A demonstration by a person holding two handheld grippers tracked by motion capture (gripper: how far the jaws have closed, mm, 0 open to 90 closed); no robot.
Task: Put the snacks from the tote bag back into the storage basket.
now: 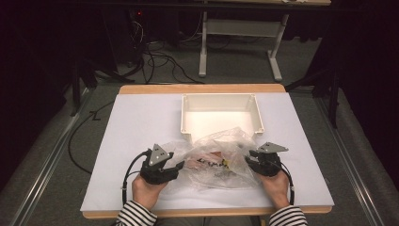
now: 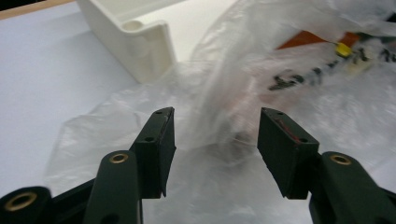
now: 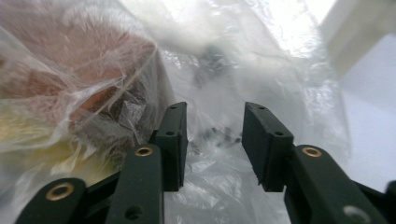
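A crumpled clear plastic bag [image 1: 217,158] lies on the white table sheet, with orange, yellow and dark printed contents inside. My left gripper [image 1: 175,165] sits at the bag's left edge; its jaws stand open around a fold of the film [image 2: 219,140]. My right gripper [image 1: 249,160] is at the bag's right edge, jaws open with film between them [image 3: 215,135]. The brownish contents [image 3: 93,93] show through the bag to the left of the right jaws. Neither pair of jaws is closed on the plastic.
A white rectangular bin [image 1: 221,113] stands just behind the bag, its near rim touching the plastic; its corner [image 2: 140,46] shows in the left gripper view. The white table sheet [image 1: 136,122] has free room left and right. Desk legs and cables lie on the floor beyond.
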